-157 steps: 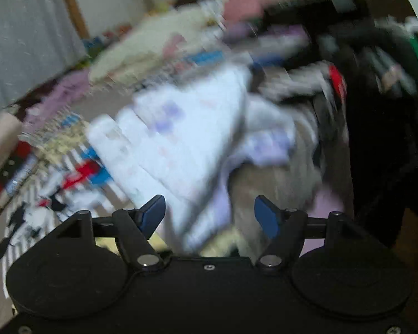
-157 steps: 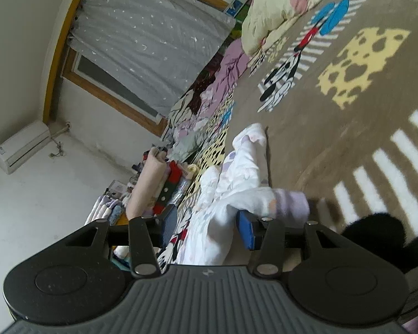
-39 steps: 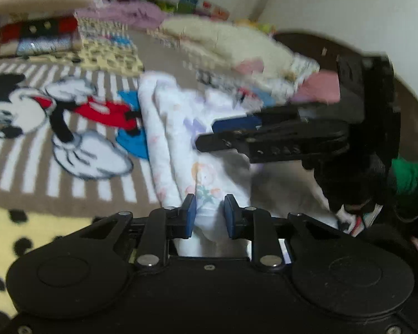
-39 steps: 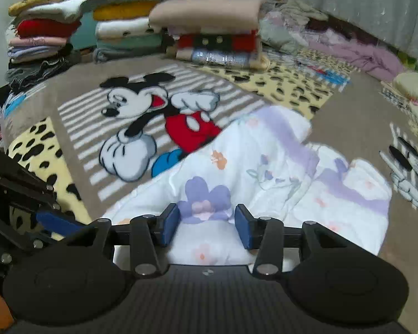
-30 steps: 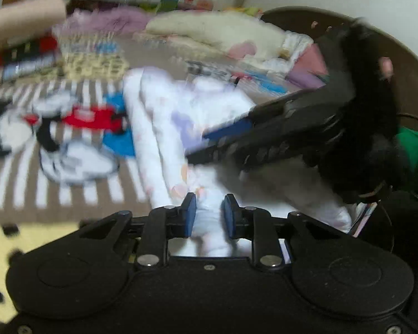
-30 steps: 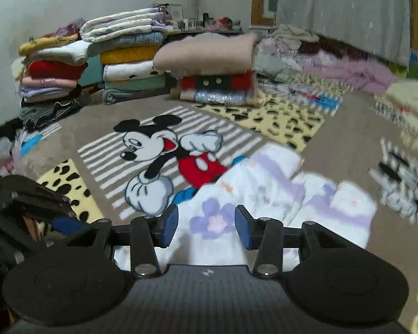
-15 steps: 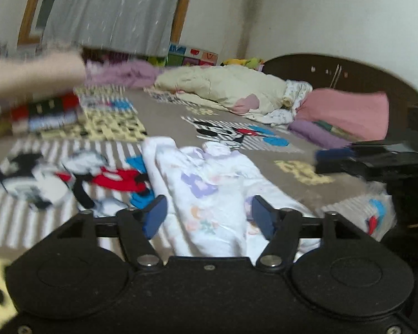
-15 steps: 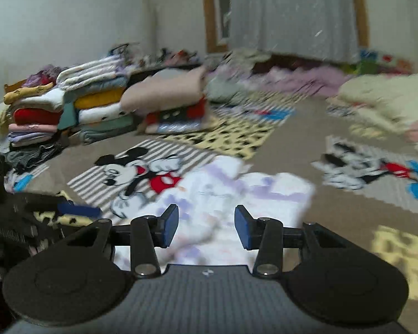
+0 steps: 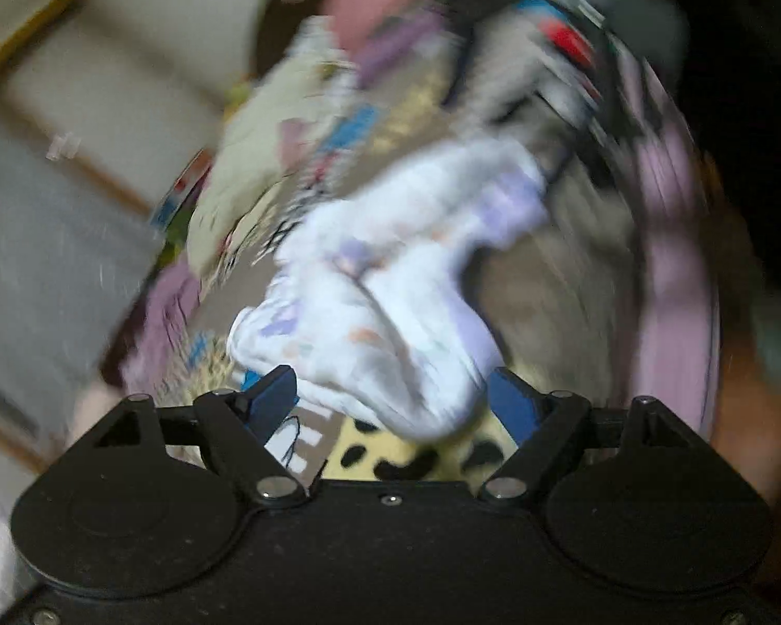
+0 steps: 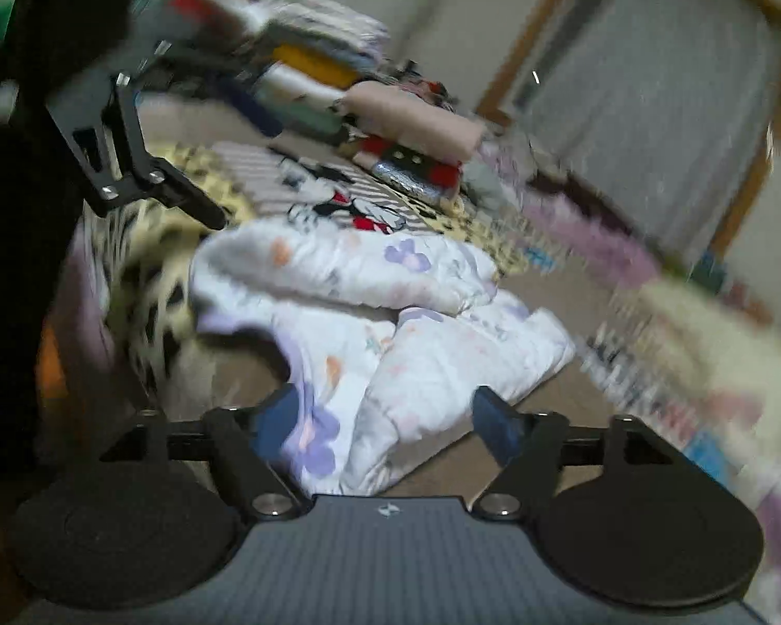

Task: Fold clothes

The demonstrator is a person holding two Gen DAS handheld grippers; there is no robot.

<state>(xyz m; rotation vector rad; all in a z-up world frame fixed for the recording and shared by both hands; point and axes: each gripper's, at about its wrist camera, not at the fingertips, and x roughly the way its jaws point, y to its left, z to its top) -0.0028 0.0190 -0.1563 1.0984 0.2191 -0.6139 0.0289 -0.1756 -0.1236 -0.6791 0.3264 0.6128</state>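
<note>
In the right wrist view, the right gripper (image 10: 385, 422) is nearest, and its two blue fingers (image 10: 497, 424) stand wide apart with nothing between them. Just beyond the fingers lies the white floral garment (image 10: 385, 307), bunched in soft folds on the patterned blanket (image 10: 146, 281) of the bed. The near end of the garment reaches down between the two fingers, but whether the cloth touches them I cannot tell. At the far left of this view the left gripper (image 10: 130, 151) hangs above the blanket, and one dark finger points toward the garment without touching it. Farther away there is a stack of folded clothes (image 10: 411, 140) (the top one is beige), and behind it a grey curtain (image 10: 666, 120) covers the far wall.

In the left wrist view the picture is strongly blurred. The left gripper (image 9: 390, 403) is also released, its blue fingers (image 9: 513, 401) spread wide. The same white garment (image 9: 390, 302) lies just ahead of them on the blanket (image 9: 541, 281), with a yellow and black spotted part of the blanket nearest to the fingers. Beyond the garment there is a pale yellow quilt (image 9: 255, 156), and to the right a pink cloth (image 9: 677, 281).
</note>
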